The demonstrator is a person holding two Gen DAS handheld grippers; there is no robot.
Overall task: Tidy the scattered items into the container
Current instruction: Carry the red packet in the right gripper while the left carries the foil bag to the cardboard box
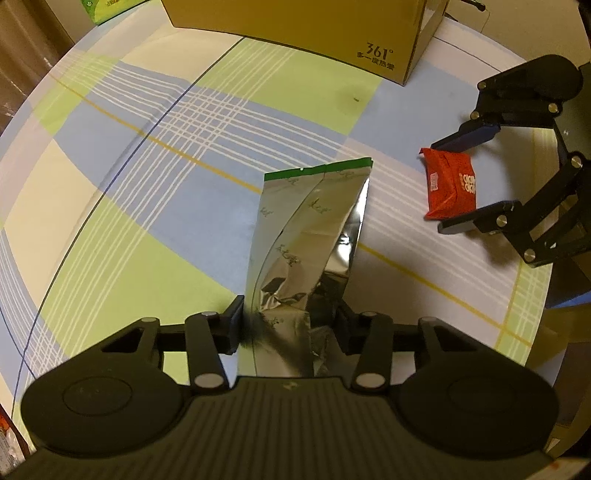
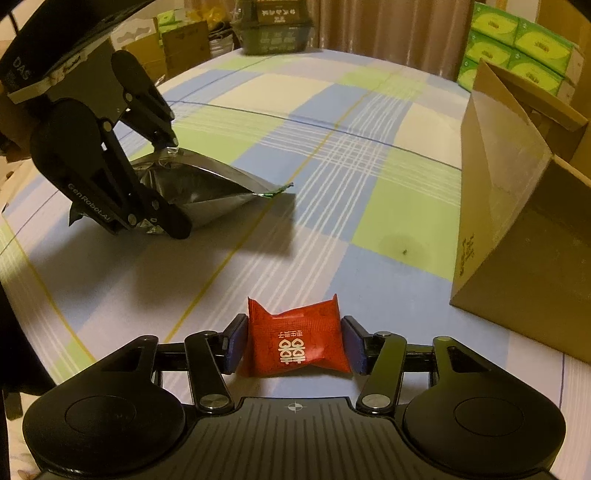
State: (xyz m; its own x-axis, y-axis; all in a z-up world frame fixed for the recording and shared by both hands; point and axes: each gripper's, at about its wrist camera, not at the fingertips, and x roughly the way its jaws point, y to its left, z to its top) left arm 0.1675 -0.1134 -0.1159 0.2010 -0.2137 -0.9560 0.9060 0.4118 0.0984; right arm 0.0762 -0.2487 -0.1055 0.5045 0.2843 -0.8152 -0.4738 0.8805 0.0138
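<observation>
A silver foil pouch (image 1: 314,221) with a green top strip lies on the checked tablecloth (image 1: 147,184). My left gripper (image 1: 290,328) is shut on its crumpled near end, and the right wrist view shows both fingers pinching that end of the pouch (image 2: 207,184). A small red packet (image 2: 295,339) with white characters rests on the cloth between the blue pads of my right gripper (image 2: 293,343), which touch its two sides. In the left wrist view the red packet (image 1: 448,184) sits to the right of the pouch. An open cardboard box (image 2: 517,206) stands beyond both.
The cardboard box (image 1: 295,29) sits at the far side of the table. Green tissue boxes (image 2: 517,55) are stacked behind it, and a dark box (image 2: 277,29) stands at the far table edge. The table's right edge (image 1: 546,295) runs close to my right gripper.
</observation>
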